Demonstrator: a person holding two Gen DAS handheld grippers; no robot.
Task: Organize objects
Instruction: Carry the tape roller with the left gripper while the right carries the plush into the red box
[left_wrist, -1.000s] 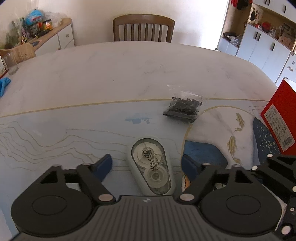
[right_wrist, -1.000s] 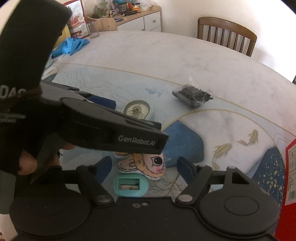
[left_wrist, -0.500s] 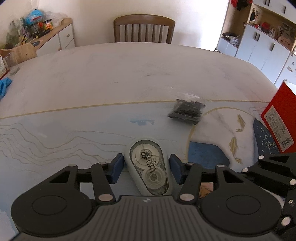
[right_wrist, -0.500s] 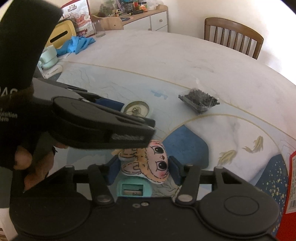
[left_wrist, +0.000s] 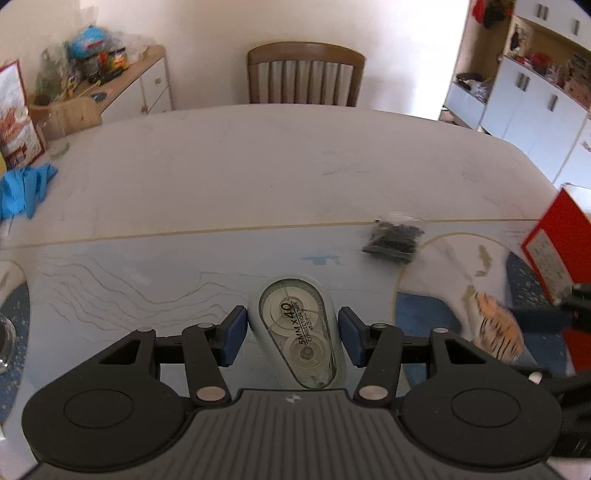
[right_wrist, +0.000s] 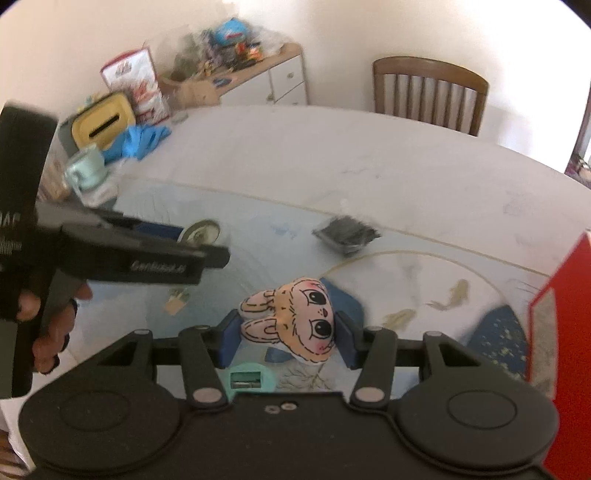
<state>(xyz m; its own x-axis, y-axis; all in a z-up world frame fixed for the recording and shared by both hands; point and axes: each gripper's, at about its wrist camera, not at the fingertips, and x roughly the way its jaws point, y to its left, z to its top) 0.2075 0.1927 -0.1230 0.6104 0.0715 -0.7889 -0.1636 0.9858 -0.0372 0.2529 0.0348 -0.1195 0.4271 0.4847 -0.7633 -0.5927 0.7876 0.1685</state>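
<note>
My left gripper (left_wrist: 291, 341) is shut on a grey correction tape dispenser (left_wrist: 295, 328) and holds it above the table. The dispenser also shows in the right wrist view (right_wrist: 201, 232). My right gripper (right_wrist: 286, 341) is shut on a rabbit-face pencil sharpener (right_wrist: 295, 321) with a teal base (right_wrist: 249, 380), lifted off the table. It shows blurred in the left wrist view (left_wrist: 498, 325). A clear bag of small dark items (left_wrist: 393, 238) lies on the printed table mat; it also appears in the right wrist view (right_wrist: 347, 232).
A red box (left_wrist: 557, 243) stands at the table's right edge (right_wrist: 565, 295). Blue cloth (left_wrist: 26, 186), a mint cup (right_wrist: 86, 171) and a yellow-lidded box (right_wrist: 101, 125) sit at the left. A wooden chair (left_wrist: 306, 75) stands at the far side.
Both grippers have closed on their objects and lifted them. The dispenser and the sharpener now sit higher above the table, and both views have risen and tilted.
</note>
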